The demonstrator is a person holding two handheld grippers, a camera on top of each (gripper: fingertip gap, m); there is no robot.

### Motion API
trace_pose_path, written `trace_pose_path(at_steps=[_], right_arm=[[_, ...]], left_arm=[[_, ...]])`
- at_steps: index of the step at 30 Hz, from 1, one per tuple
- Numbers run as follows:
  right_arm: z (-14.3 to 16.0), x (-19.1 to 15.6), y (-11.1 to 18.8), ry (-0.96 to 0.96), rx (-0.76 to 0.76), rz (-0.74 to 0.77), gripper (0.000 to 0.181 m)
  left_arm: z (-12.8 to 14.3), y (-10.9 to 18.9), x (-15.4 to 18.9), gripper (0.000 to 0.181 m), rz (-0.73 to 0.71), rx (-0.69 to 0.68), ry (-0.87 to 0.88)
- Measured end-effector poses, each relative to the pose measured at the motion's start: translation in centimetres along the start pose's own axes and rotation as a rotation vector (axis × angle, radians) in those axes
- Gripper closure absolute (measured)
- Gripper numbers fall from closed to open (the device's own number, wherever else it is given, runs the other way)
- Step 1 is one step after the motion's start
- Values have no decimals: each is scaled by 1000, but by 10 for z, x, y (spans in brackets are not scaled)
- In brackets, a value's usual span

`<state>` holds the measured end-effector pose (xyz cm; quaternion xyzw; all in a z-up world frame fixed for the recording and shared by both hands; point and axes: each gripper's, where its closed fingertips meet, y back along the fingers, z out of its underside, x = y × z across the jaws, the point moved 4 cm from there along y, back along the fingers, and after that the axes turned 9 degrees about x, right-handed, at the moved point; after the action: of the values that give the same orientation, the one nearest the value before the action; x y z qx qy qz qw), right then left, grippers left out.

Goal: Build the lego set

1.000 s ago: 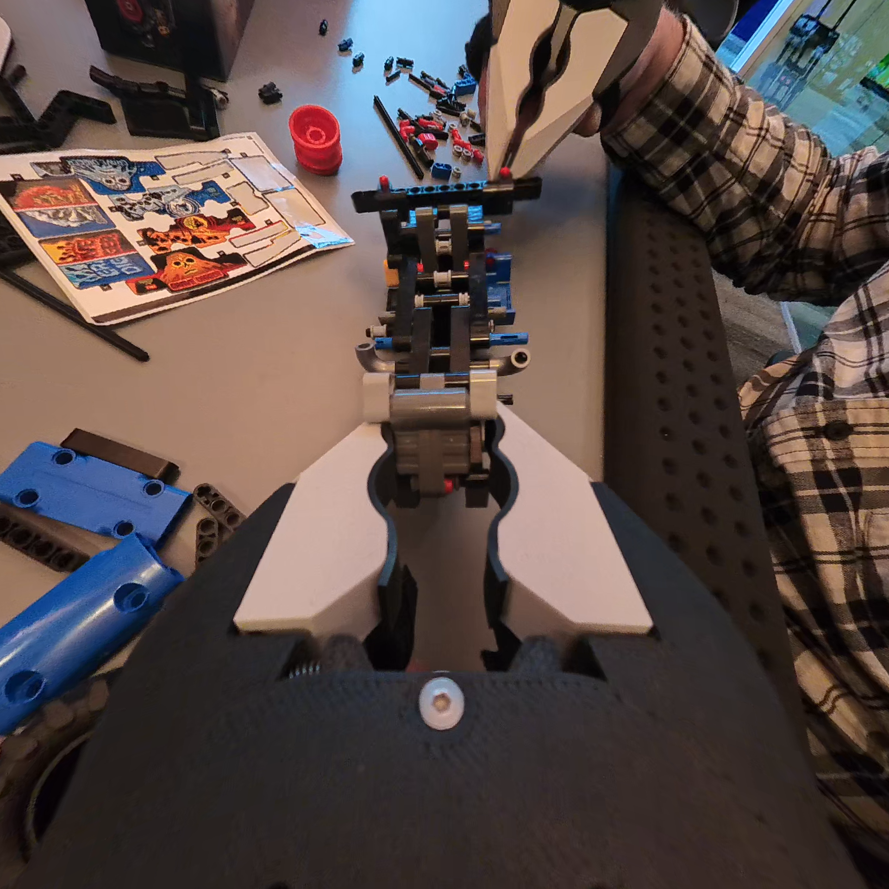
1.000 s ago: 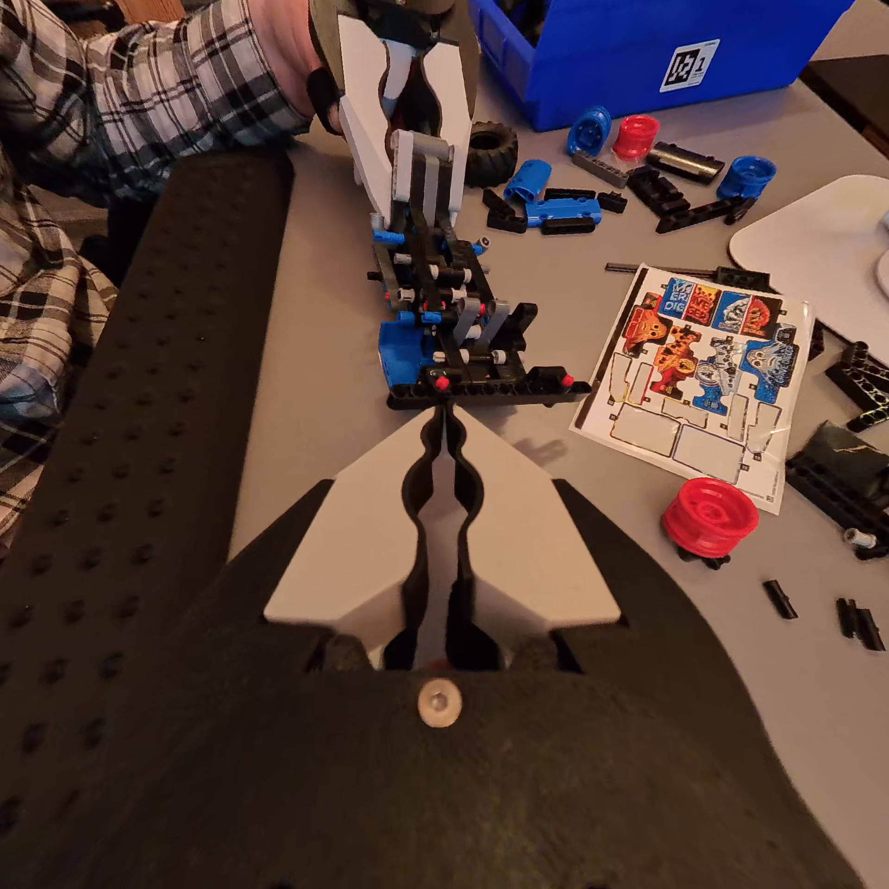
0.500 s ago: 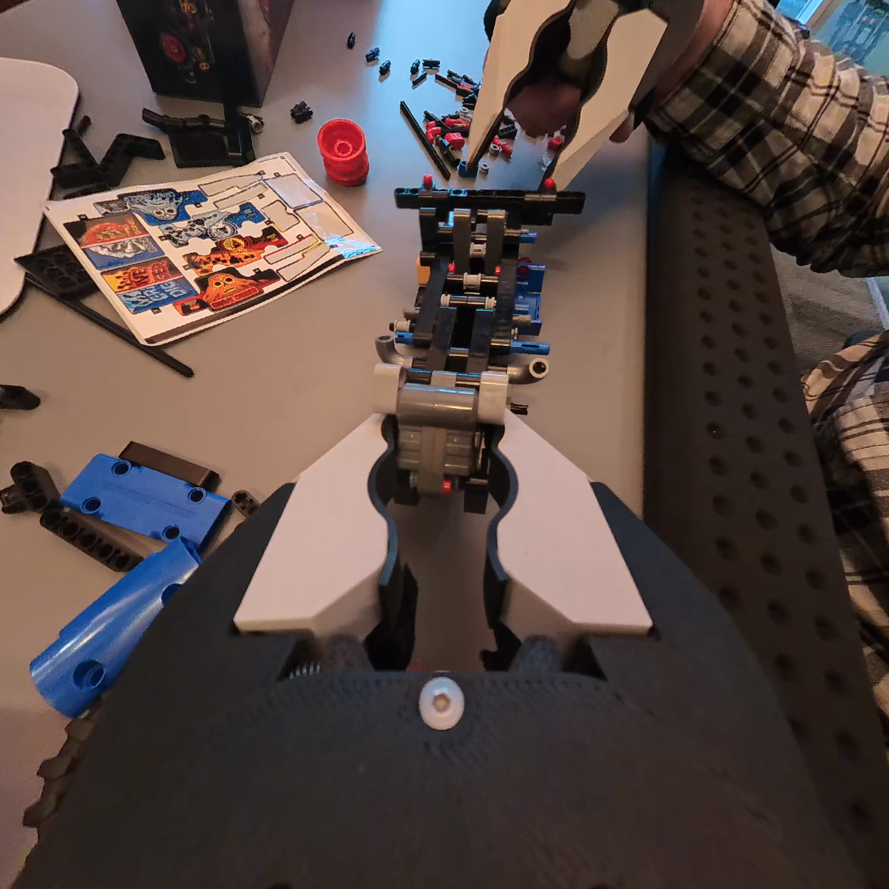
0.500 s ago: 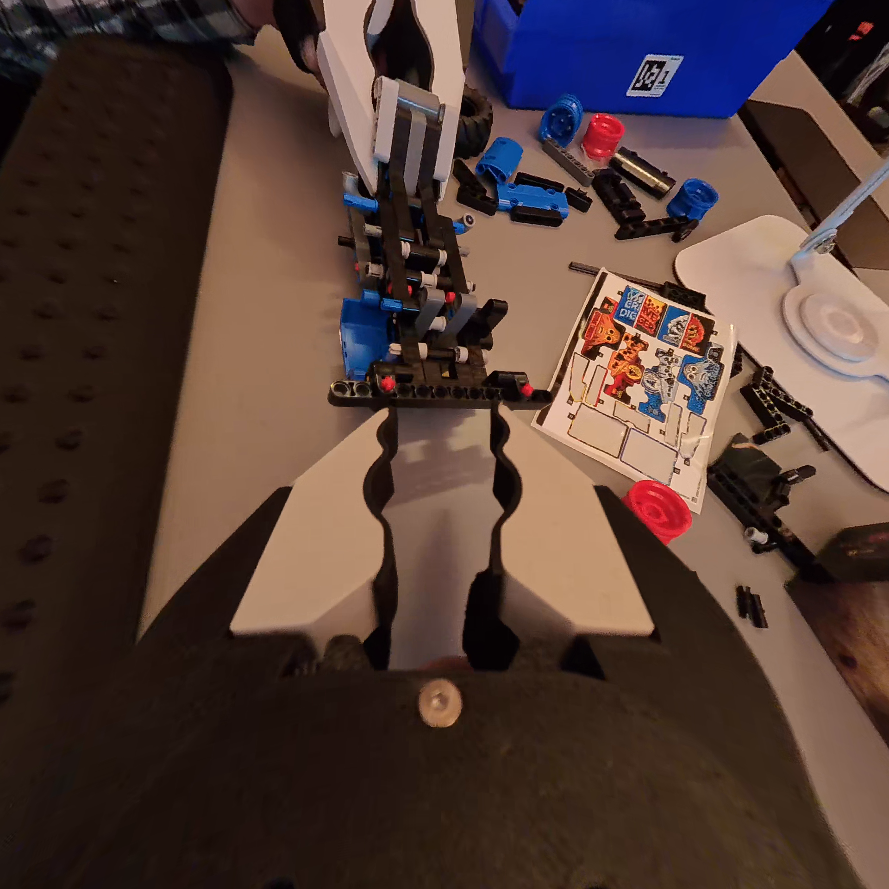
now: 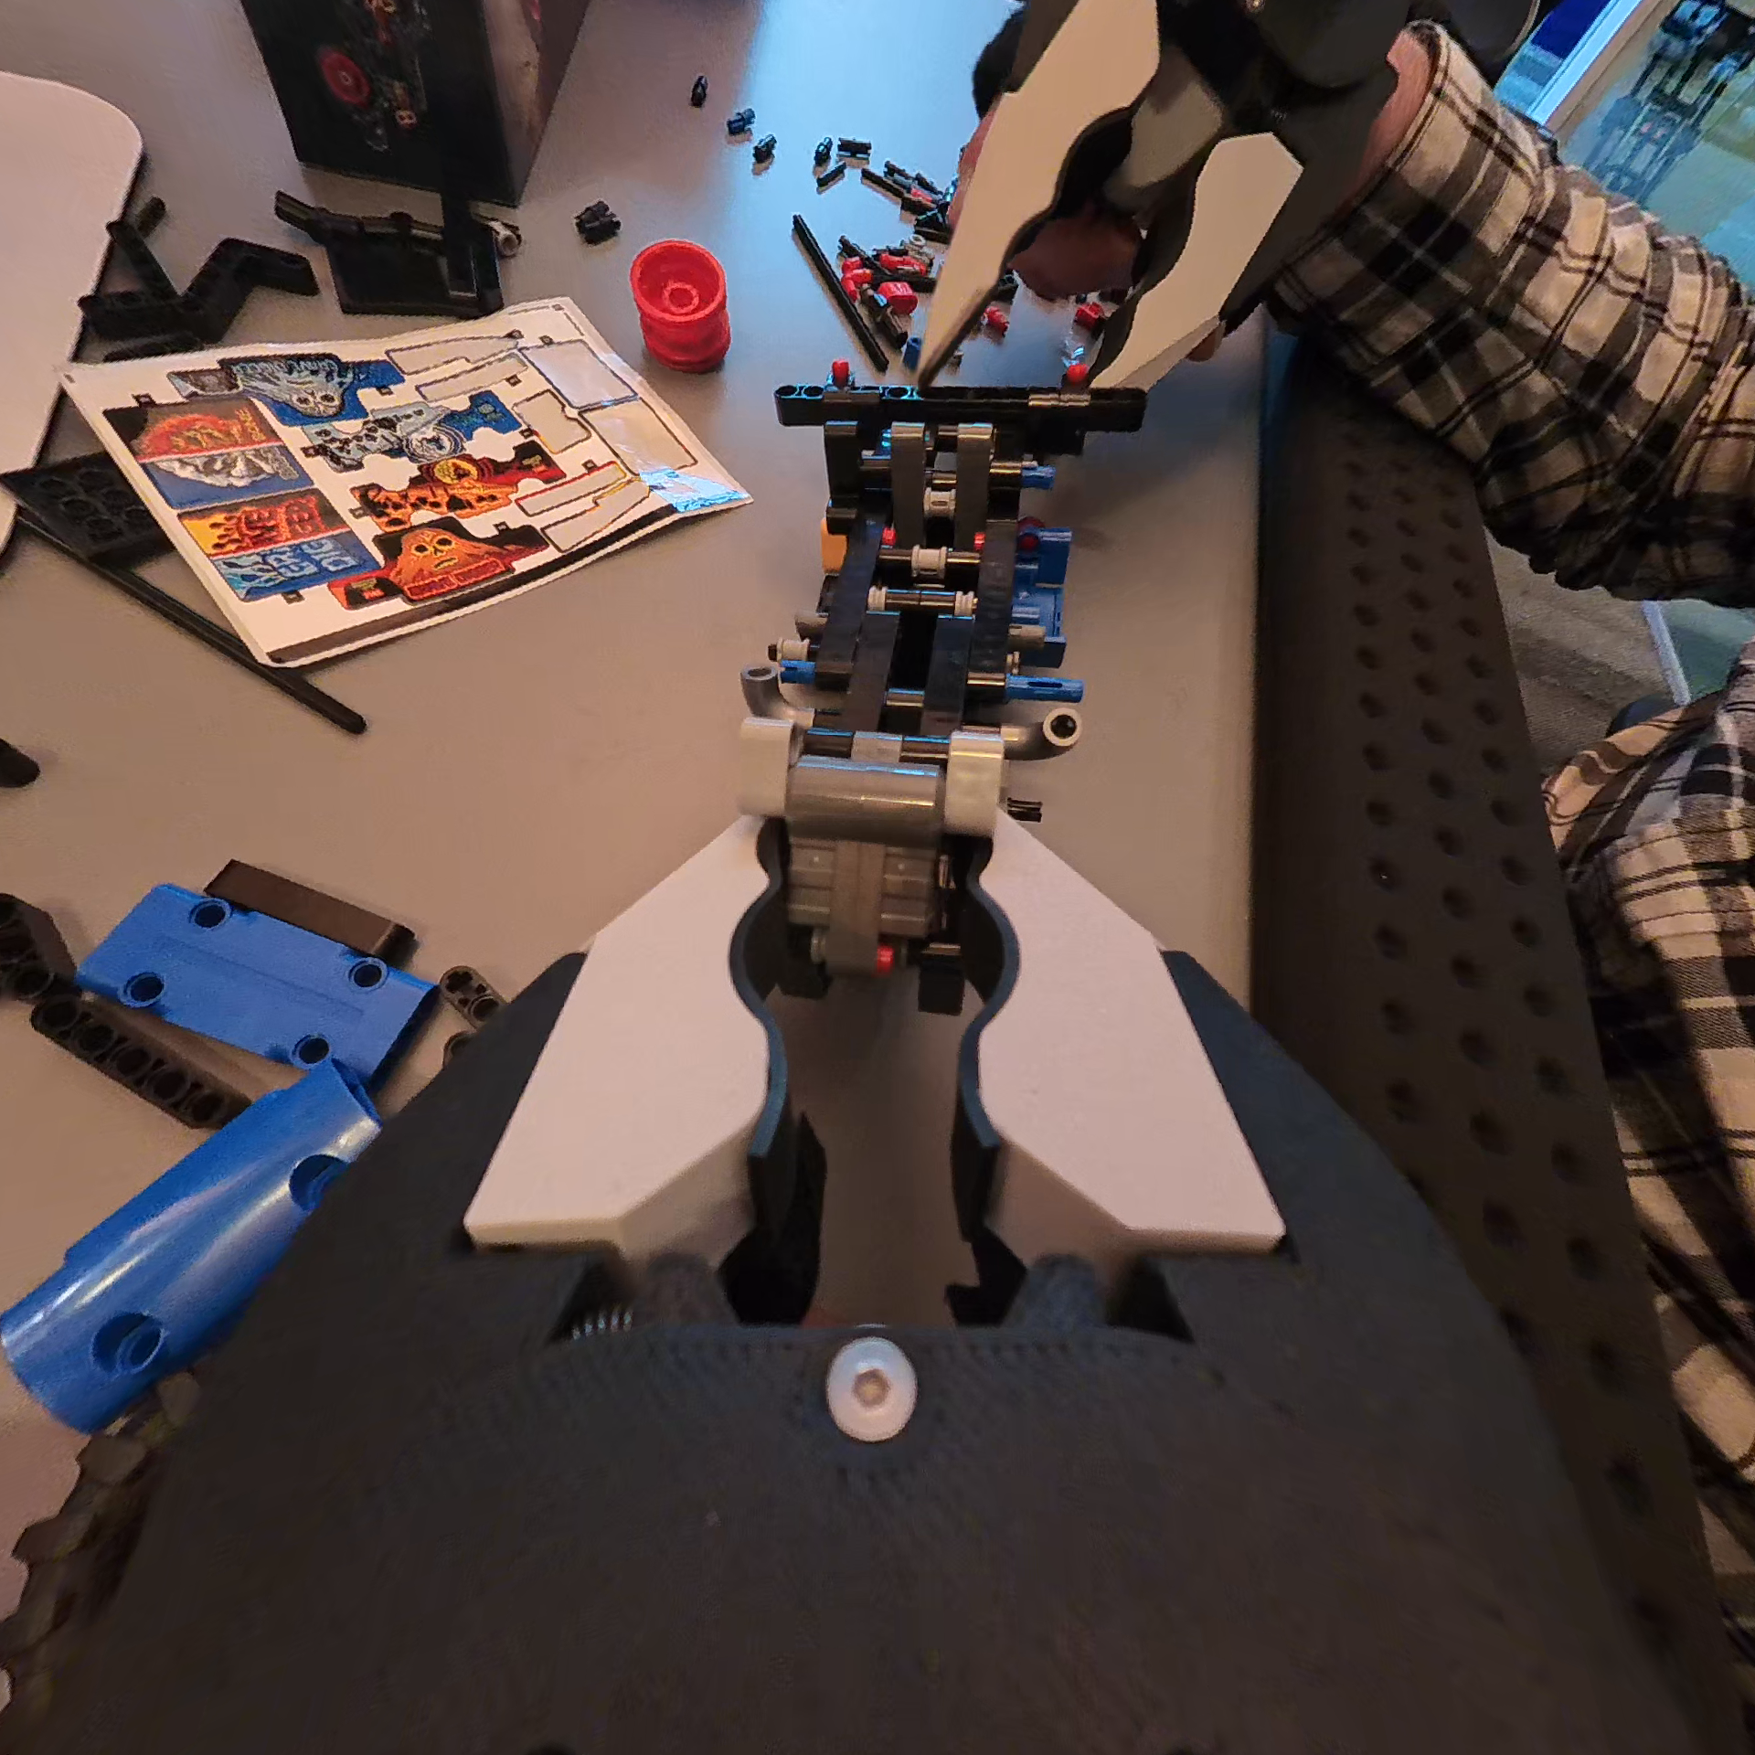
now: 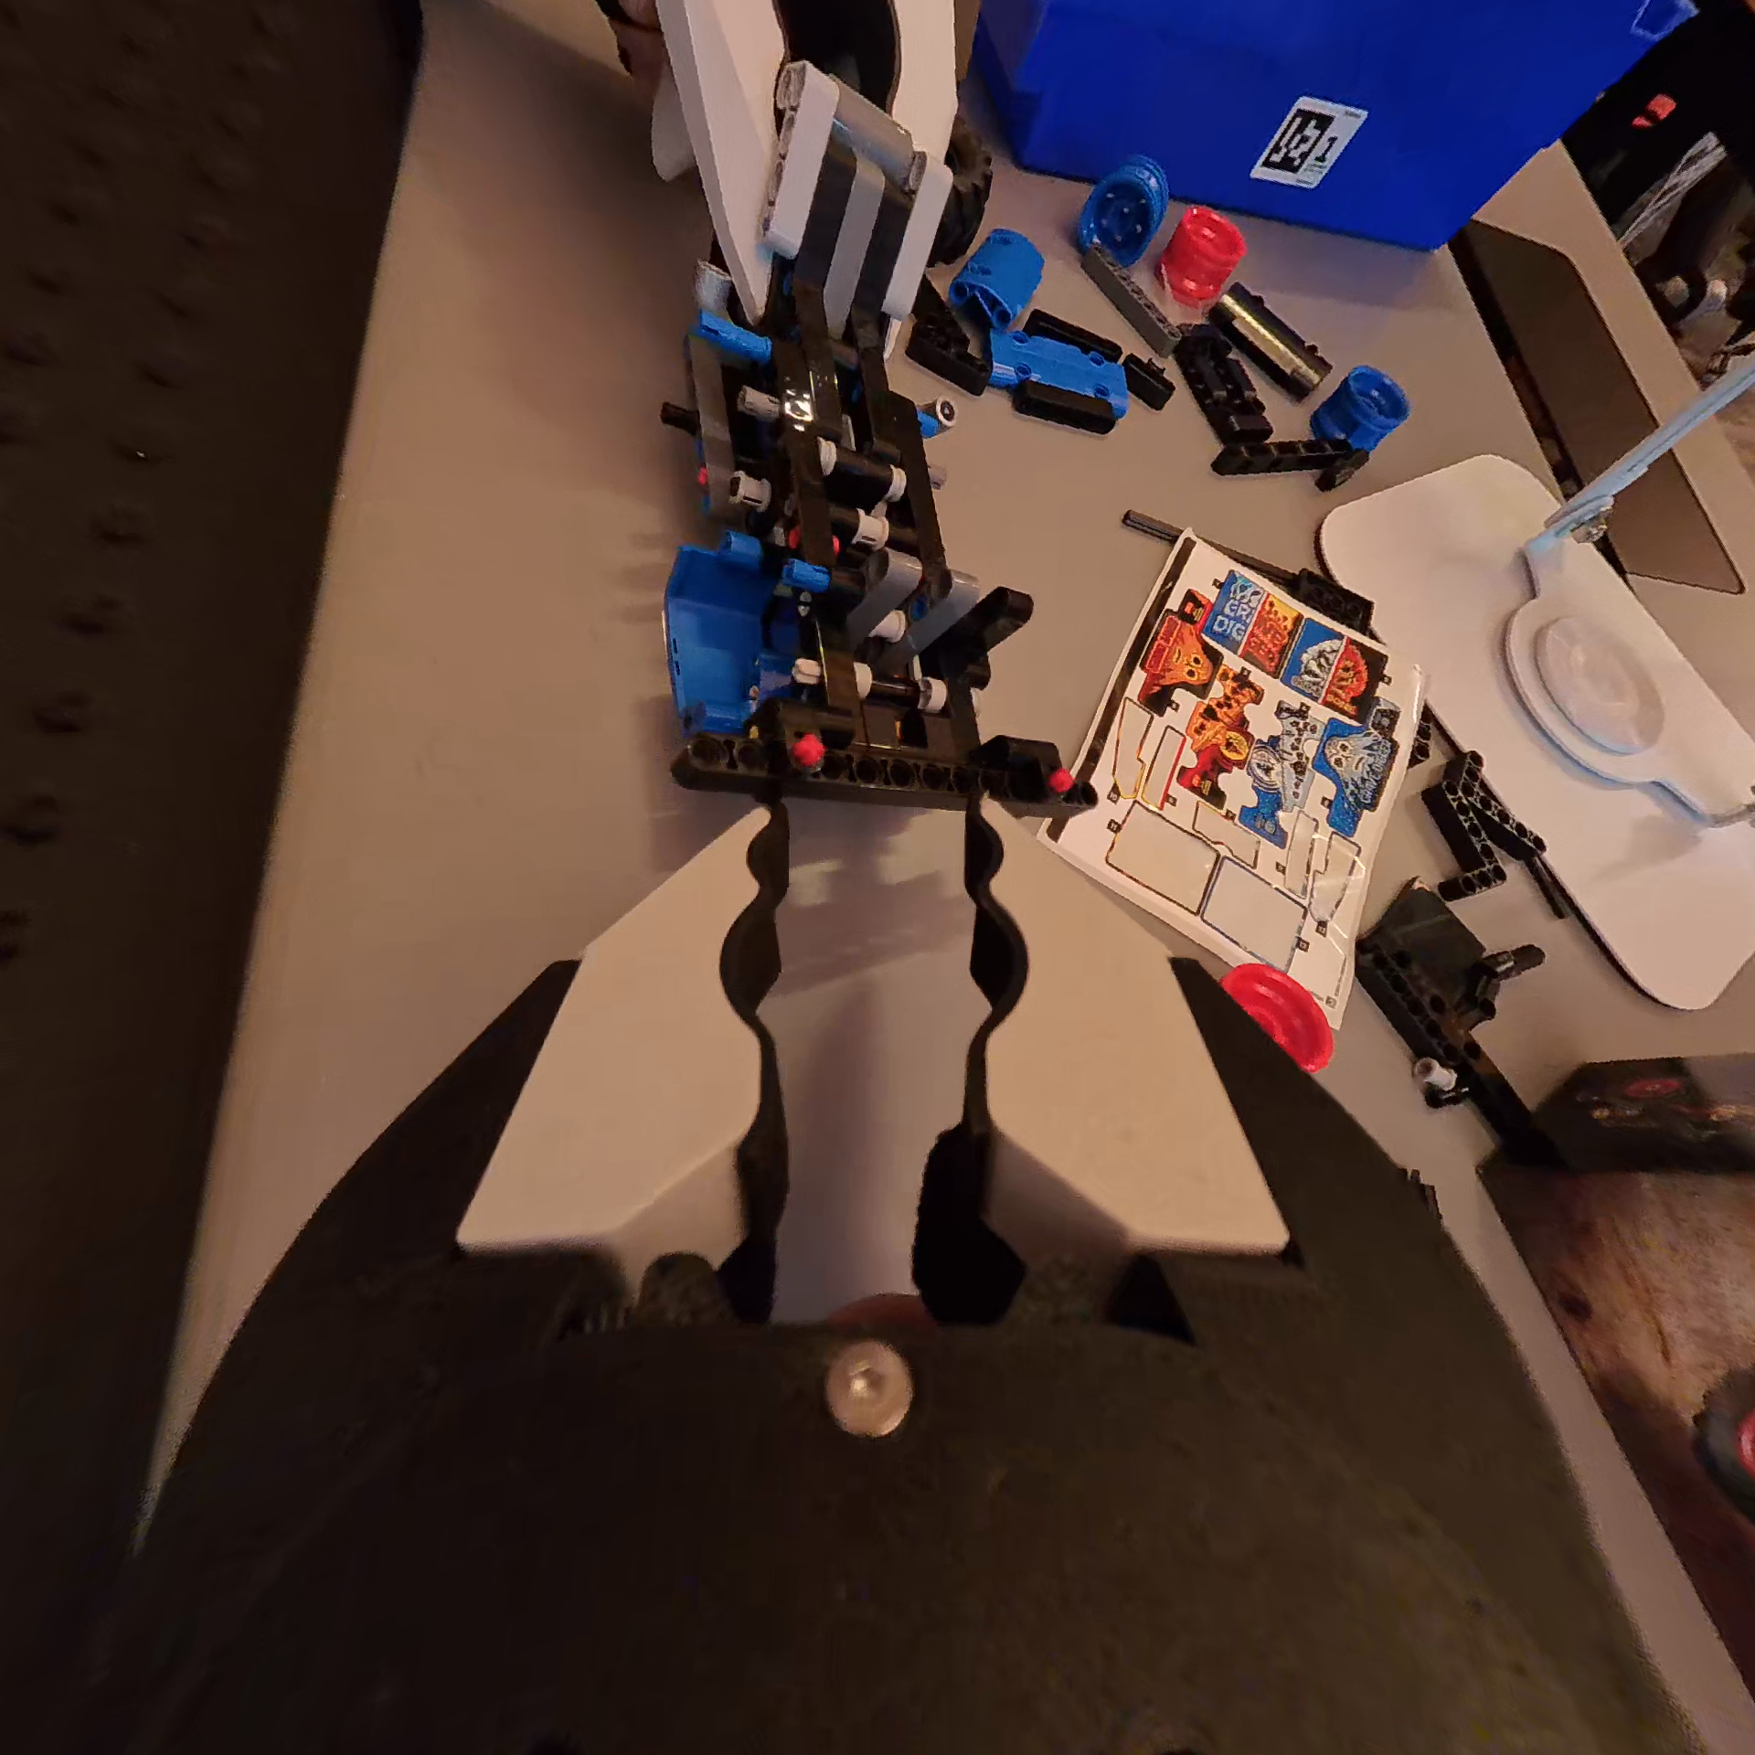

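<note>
Gripping the grey end block of the lego chassis [image 5: 912, 608], the left gripper [image 5: 878, 836] is clamping it between its white fingers [image 5: 665, 1007], with the rest of the long black-and-blue frame stretching away from it over the grey table [image 5: 532, 779]. At the far end of the frame a black cross beam [image 5: 959, 404] is sitting crosswise, carrying a red pin near each end. The right gripper [image 6: 874, 817] is hanging spread wide with nothing between its fingers, its two tips sitting just at that beam, one near each red pin; whether the tips are actually touching the beam cannot be told. In the right wrist view the chassis [image 6: 826, 570] is lying beside a black perforated mat [image 6: 171, 475], with a blue panel on the mat side. A sticker sheet [image 6: 1244, 750] is lying just to the other side of the beam, and a red wheel hub [image 6: 1277, 1016] is sitting at the sheet's near corner. Farther off, a blue bin [image 6: 1282, 85] is standing behind loose blue and black parts [image 6: 1045, 361]. In the left wrist view a blue curved panel [image 5: 190, 1244] and a flat blue plate [image 5: 256, 978] are lying near the left gripper's body, and a person's plaid sleeve [image 5: 1500, 313] is reaching in behind the right gripper.
</note>
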<state>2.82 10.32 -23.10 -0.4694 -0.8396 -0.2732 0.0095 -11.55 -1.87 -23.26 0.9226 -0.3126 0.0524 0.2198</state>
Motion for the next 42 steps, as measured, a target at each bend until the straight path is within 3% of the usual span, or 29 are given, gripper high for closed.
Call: trace_pose_path(at_steps=[10,18,23,35,42], right_arm=[[-2,1,0,94,-11,38,150],[0,-1,-2,140,-40,46,149],[1,0,-1,122,-27,43,149],[-10,-16,18,-83,53,-142,155],[-5,-8,17,-191,63,-141,163]], left_arm=[[0,0,-2,150,6,13,26],[0,1,-1,137,-37,-16,-117],[-1,1,0,142,-65,-16,-205],[0,-3,25,144,140,-20,41],[1,-5,7,143,63,-9,146]])
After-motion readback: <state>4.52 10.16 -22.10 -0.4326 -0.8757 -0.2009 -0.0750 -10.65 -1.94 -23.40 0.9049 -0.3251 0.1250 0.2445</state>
